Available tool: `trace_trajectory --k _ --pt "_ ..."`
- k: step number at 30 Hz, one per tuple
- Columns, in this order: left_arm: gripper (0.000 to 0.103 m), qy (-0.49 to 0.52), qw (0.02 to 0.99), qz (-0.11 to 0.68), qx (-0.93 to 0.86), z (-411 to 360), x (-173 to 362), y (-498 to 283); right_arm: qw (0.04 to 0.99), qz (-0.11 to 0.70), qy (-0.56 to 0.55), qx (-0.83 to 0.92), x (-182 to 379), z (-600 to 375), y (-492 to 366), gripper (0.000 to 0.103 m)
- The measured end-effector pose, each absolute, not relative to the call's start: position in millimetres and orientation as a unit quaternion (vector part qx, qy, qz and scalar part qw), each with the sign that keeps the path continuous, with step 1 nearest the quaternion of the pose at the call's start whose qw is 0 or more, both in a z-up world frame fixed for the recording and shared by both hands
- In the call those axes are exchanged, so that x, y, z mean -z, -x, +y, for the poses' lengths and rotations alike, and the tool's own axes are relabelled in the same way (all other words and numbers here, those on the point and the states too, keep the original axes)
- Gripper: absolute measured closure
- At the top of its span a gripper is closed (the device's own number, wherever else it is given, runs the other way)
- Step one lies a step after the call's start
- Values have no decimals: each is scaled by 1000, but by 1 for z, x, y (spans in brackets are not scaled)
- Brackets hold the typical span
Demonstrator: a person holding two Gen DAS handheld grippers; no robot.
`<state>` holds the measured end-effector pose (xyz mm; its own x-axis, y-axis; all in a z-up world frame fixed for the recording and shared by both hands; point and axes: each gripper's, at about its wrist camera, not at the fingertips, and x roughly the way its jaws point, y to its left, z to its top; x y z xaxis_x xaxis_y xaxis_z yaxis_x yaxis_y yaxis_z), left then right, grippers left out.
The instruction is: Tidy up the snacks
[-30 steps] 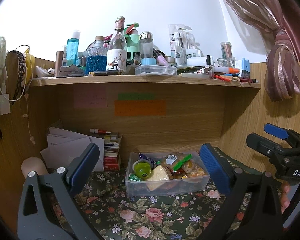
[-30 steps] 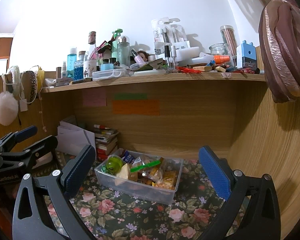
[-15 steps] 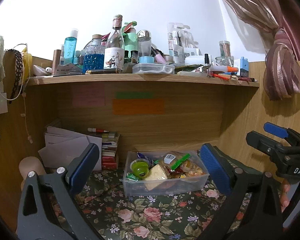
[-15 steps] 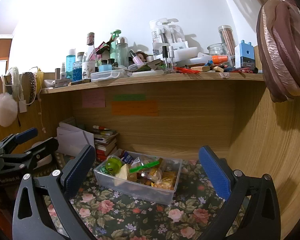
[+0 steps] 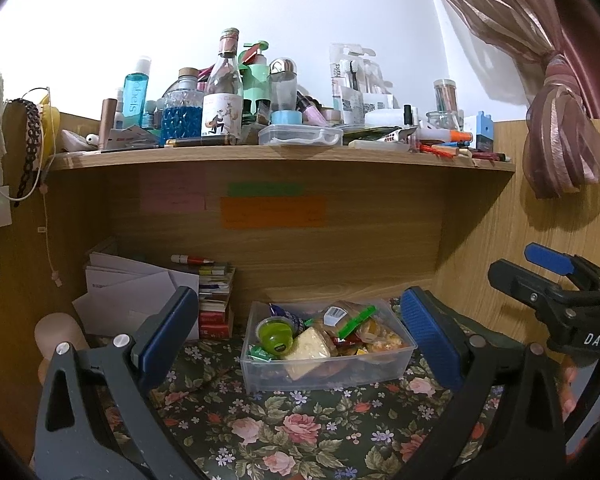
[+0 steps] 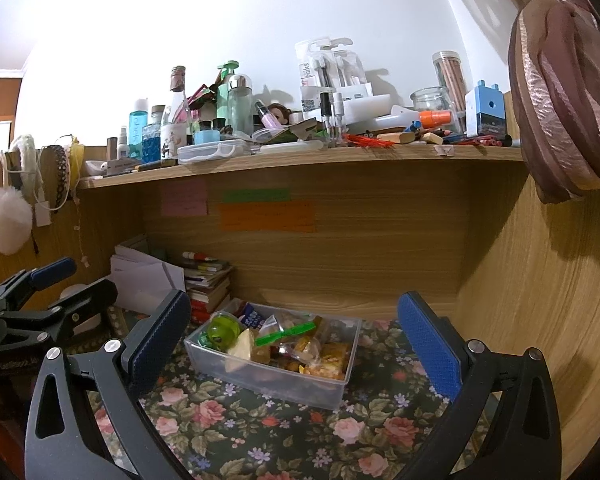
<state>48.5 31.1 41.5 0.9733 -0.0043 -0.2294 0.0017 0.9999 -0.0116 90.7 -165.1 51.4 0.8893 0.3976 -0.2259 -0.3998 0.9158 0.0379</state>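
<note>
Snack bin (image 5: 328,372) now slightly lower between both wide-open, empty grippers; pink curtain tie (image 5: 560,148) fully visible only from left wrist

Illumination is strong on the white wall (image 5: 300,8), which is overexposed toward the upper left in both views. The recess beneath the shelf (image 5: 280,156) is dimmer, and the sticky notes (image 5: 272,212) there look muted. The bottles (image 6: 236,100) and the curtain (image 6: 560,80) cast shadows on the wall and side panel. Fisheye distortion bends the shelf edge into an arc, and dark vignetting fills the frame corners. Focus is sharp at centre; the snack box (image 6: 272,356) and the floral desk (image 6: 260,432) cloth are crisp. Fine label text is unreadable.
</note>
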Motion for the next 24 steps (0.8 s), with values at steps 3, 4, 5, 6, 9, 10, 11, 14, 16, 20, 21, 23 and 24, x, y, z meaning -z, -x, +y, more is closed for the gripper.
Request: trace_trajectory --k 3,4,5,6,9,10,11,14,16,20,21,23,24 --pt "0 6 993 117 4 31 -41 -49 974 115 5 -195 -51 -165 -90 0" --pt "0 7 993 118 5 31 -41 -49 975 115 5 -192 -50 -165 -90 0" --pt "0 7 993 118 5 31 -41 -49 975 115 4 -191 -50 -165 -90 0" --pt "0 8 993 118 5 31 -41 -49 975 116 3 -189 -50 -165 -90 0" --pt "0 9 993 118 6 31 -41 -49 976 116 4 -182 -49 -164 -90 0" --pt "0 9 993 118 6 31 -41 -49 977 116 6 -179 -48 -163 -90 0" --pt "0 10 993 118 7 32 -41 -49 977 116 8 -178 -48 -163 -89 0" --pt "0 10 993 119 8 31 -40 -50 978 115 14 -173 -47 -160 -89 0" --pt "0 10 993 120 9 31 -40 -50 978 114 19 -172 -46 -158 -89 0" --pt "0 12 992 122 13 31 -39 -52 978 115 25 -172 -45 -155 -89 0" --pt "0 11 992 123 14 31 -39 -53 978 116 25 -173 -45 -154 -89 0" --pt "0 10 992 123 13 30 -38 -53 977 119 25 -174 -44 -153 -90 0" --pt "0 9 992 122 12 29 -38 -53 977 120 25 -175 -43 -153 -91 0"
